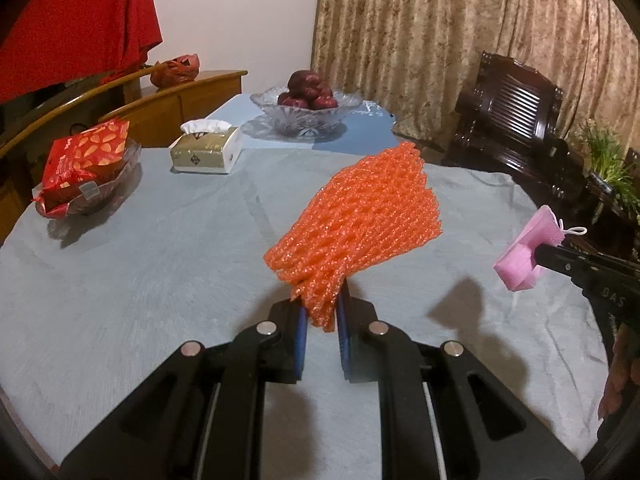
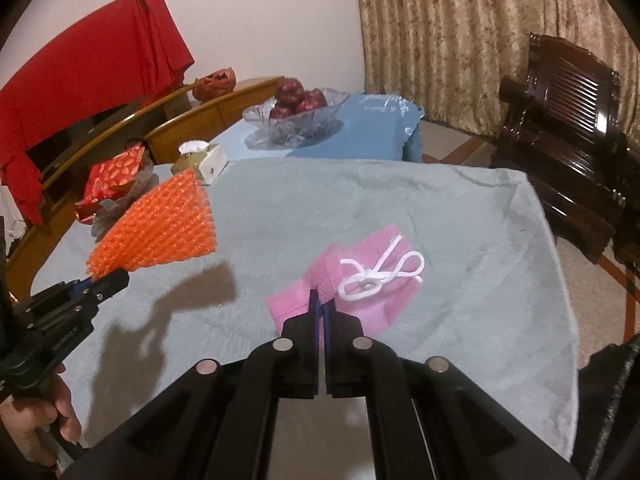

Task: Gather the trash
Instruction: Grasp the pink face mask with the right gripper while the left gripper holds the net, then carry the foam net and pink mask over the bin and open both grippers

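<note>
The left gripper (image 1: 322,316) jaws clamp an orange foam net (image 1: 356,224) above the grey surface (image 1: 140,280); right of the net, the right gripper (image 2: 321,308) jaws pinch a pink mask (image 2: 360,280).

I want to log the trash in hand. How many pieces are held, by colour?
Orange: 1, foam net in the left gripper
Pink: 1, face mask in the right gripper
Total: 2

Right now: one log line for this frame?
left gripper: shut on orange foam net | right gripper: shut on pink mask | both above table
</note>
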Motion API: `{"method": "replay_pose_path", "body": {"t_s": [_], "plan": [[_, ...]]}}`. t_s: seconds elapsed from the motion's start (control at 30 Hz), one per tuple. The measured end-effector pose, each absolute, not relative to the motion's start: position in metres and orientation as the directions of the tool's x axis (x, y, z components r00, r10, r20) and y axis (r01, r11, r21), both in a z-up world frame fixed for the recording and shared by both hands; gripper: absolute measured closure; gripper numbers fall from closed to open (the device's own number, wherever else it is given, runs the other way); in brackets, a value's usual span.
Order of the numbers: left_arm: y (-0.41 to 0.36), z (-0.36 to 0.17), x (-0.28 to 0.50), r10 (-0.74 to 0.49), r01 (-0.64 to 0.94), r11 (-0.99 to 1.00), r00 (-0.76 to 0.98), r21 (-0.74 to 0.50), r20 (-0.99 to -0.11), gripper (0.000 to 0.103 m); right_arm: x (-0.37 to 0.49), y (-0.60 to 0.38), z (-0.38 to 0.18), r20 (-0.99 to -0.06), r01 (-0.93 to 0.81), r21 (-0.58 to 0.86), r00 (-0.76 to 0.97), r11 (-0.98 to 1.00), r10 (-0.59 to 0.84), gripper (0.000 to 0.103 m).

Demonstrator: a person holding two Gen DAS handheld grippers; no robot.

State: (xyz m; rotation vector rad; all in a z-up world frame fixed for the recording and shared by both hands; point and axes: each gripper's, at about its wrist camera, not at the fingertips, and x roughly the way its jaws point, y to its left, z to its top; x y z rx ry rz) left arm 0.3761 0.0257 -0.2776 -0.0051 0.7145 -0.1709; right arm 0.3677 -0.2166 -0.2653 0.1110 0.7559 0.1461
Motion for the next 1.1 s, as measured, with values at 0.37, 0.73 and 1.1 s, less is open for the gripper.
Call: {"method": "replay_pose_path", "body": {"t_s": [0.37,0.73,1.1], "plan": [[-0.028,-0.244,0.329,-0.218,0.233,0.971,0.759,-0.056,-0.613,0.091,0.304,-0.27,-0.226,-0.629,-0.047,0.11,0.77,0.993,0.106,0.101],[-0.12,-0.235,0.287,-0.314,0.345,0.936,0.73,-0.069,-0.606,0.091,0.235,-0.35,-0.208,-0.615,0.051,0.064,0.789,0.997,-0.001,0.101],[-0.237,-0.23,0.239,-0.377,0.426,0.902,0.696,-0.07,-0.611,0.091,0.173,-0.455,-0.222,-0.645,0.192,0.074,0.758,0.979,-0.1,0.101]]}}
